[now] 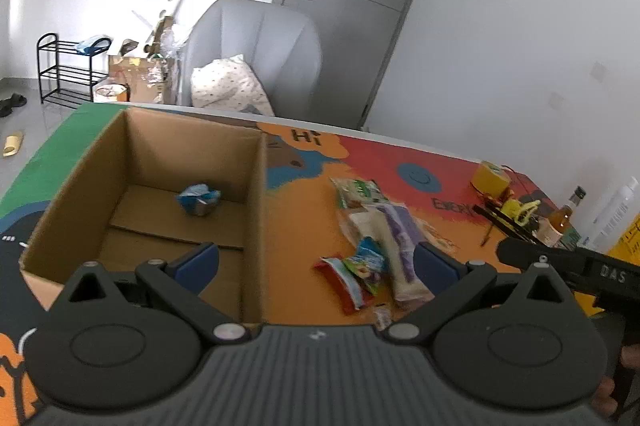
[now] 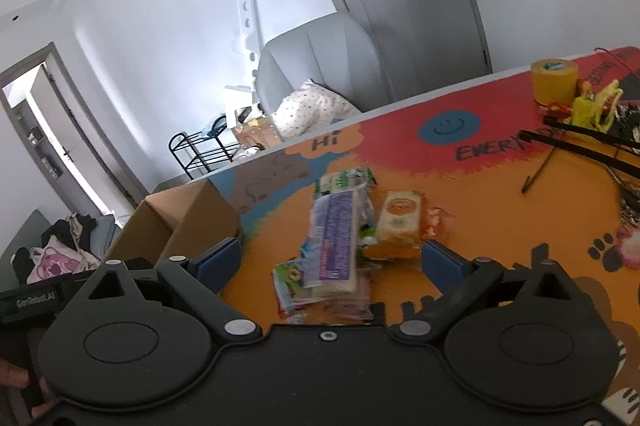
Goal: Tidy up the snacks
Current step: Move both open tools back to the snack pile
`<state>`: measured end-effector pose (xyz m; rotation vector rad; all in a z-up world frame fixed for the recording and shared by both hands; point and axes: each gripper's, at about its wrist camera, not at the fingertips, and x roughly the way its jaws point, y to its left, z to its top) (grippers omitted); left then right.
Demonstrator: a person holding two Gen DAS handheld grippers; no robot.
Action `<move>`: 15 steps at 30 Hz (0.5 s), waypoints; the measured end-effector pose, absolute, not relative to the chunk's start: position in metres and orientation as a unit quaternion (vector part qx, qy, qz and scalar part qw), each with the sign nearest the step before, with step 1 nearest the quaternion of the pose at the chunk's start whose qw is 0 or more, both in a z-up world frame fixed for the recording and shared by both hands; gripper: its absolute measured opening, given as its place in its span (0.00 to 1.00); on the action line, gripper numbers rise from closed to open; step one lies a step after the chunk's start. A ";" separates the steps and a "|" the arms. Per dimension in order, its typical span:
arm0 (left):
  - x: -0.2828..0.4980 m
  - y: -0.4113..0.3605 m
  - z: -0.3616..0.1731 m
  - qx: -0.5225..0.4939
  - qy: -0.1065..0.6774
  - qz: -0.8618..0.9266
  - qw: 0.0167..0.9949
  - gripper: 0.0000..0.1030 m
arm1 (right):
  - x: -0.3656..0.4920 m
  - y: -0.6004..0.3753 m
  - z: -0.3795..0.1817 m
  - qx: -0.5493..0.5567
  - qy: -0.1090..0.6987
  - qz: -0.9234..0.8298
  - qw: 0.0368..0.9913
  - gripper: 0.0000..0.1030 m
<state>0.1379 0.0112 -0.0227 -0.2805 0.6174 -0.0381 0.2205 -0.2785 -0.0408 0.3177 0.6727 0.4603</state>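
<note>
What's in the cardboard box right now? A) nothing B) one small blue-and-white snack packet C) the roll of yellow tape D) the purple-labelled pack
B. The left wrist view shows a single blue-and-white packet on the floor of the cardboard box, while the purple-labelled pack lies in the pile on the mat outside the box and the yellow tape roll stands far off on the table.

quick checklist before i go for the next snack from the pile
1. Left hand-held gripper open, nothing held: ok.
2. Right hand-held gripper open, nothing held: ok.
3. Cardboard box open on top, with room: ok; only a blue packet inside.
4. Snack pile ahead of the right hand-held gripper: ok.
5. Purple-and-white packet lies free on top: ok.
6. Packets below separate cleanly: cannot tell.
</note>
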 end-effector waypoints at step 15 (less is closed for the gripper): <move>0.151 -0.039 -0.043 -0.151 0.305 -0.047 0.939 0.92 | 0.229 -0.305 -0.066 0.163 0.349 0.194 0.902 0.80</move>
